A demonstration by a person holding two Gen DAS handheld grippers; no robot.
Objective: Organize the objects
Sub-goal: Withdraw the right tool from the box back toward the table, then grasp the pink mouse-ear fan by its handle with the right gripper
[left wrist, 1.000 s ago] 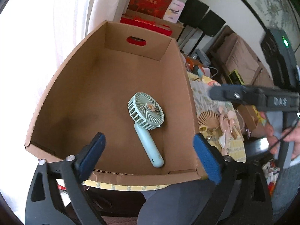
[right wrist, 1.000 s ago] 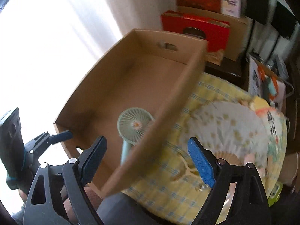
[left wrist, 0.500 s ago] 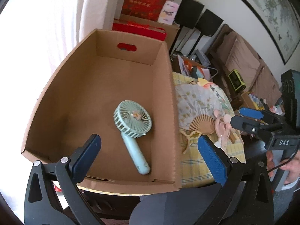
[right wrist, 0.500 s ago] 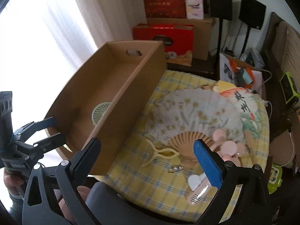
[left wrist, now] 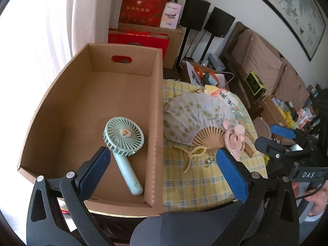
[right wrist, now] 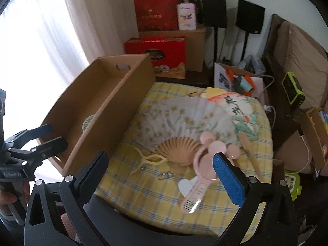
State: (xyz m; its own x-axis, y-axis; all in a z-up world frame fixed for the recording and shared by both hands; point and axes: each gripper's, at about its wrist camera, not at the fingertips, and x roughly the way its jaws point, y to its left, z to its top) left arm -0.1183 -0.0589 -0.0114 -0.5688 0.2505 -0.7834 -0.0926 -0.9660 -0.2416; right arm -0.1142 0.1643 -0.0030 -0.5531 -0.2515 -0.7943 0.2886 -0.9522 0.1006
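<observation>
Open cardboard box (left wrist: 155, 123) stands on the left part of the table. Inside, a mint-green handheld fan (left wrist: 123, 141) lies flat on the box floor, head toward the far end. On the yellow checked tablecloth (right wrist: 147, 192) beside the box: an open paper folding fan (right wrist: 190, 123), a pink handheld fan (right wrist: 203, 164) lying partly across it, and a cream hair claw (right wrist: 147, 160).

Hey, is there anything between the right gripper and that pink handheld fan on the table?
Nothing visible. The right gripper is open and empty above the pink fan, whose head lies on the paper folding fan. A hair claw lies just left.
</observation>
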